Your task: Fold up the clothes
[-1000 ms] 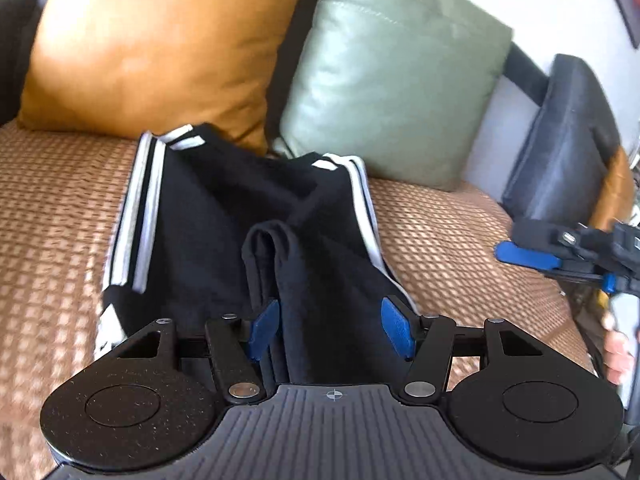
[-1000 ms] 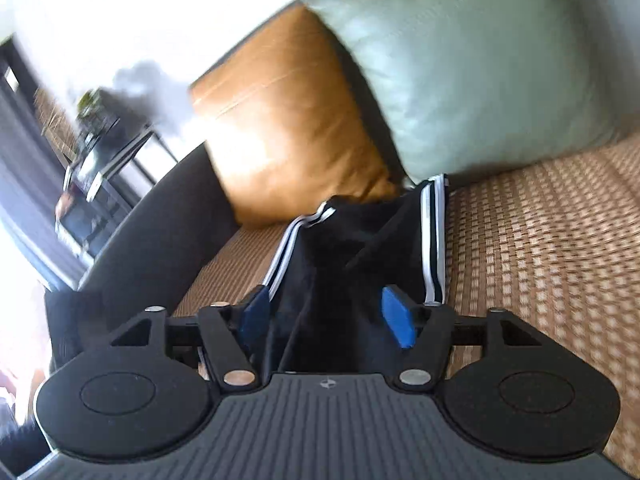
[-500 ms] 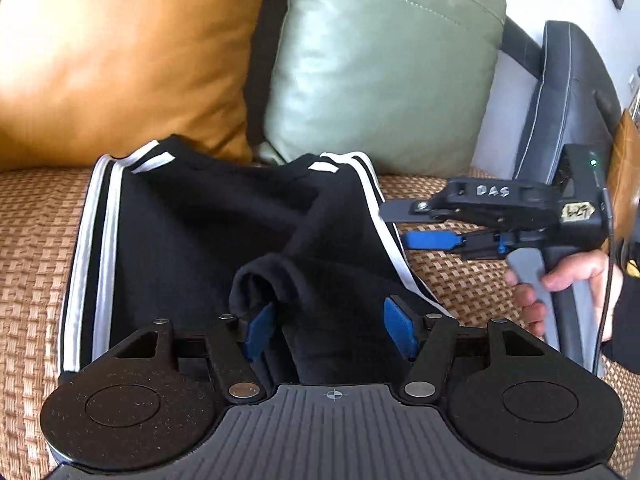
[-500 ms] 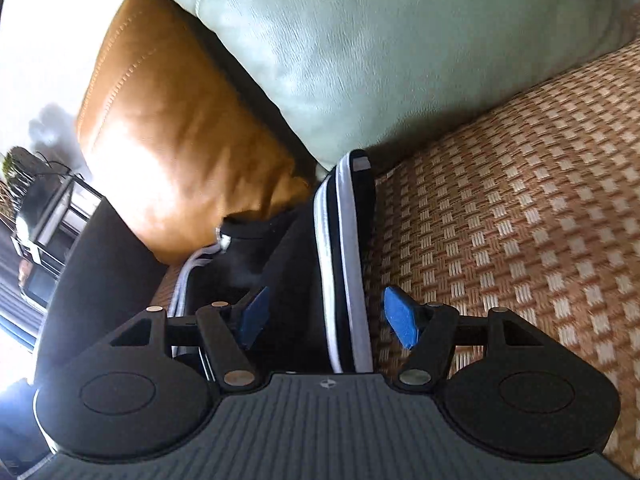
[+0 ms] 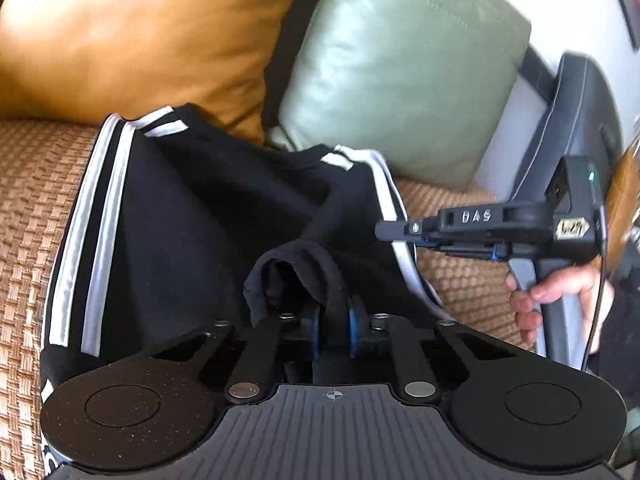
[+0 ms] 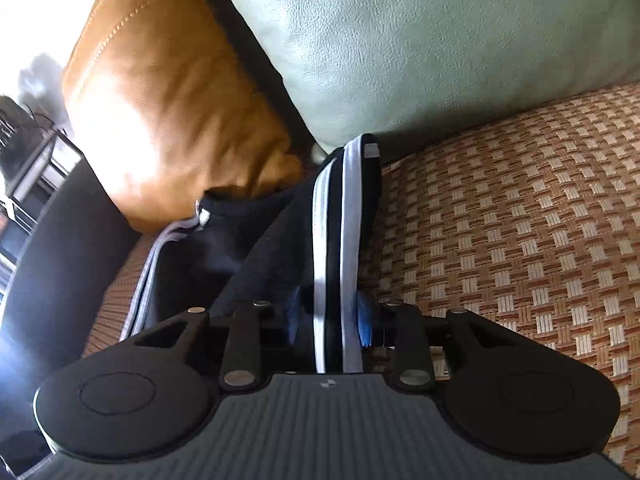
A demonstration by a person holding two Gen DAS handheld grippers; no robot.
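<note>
On a woven tan sofa (image 5: 36, 184), against a leather-look orange cushion (image 5: 132, 36) and a sage one (image 5: 400, 68), lie black trousers (image 5: 192, 216) with white side stripes, their length running away from both tongs toward the cushions. The left tongs (image 5: 334, 326) pinch a soft raised fold at the near middle; the right tongs (image 6: 328, 320) clamp the striped right-hand edge, with a hand (image 5: 560, 300) on their grip.

two cushions, orange (image 5: 132, 40) and green (image 5: 400, 72), one black garment (image 5: 192, 232), two grippers (image 5: 334, 324) (image 6: 330, 320), one hand (image 5: 560, 300)
</note>
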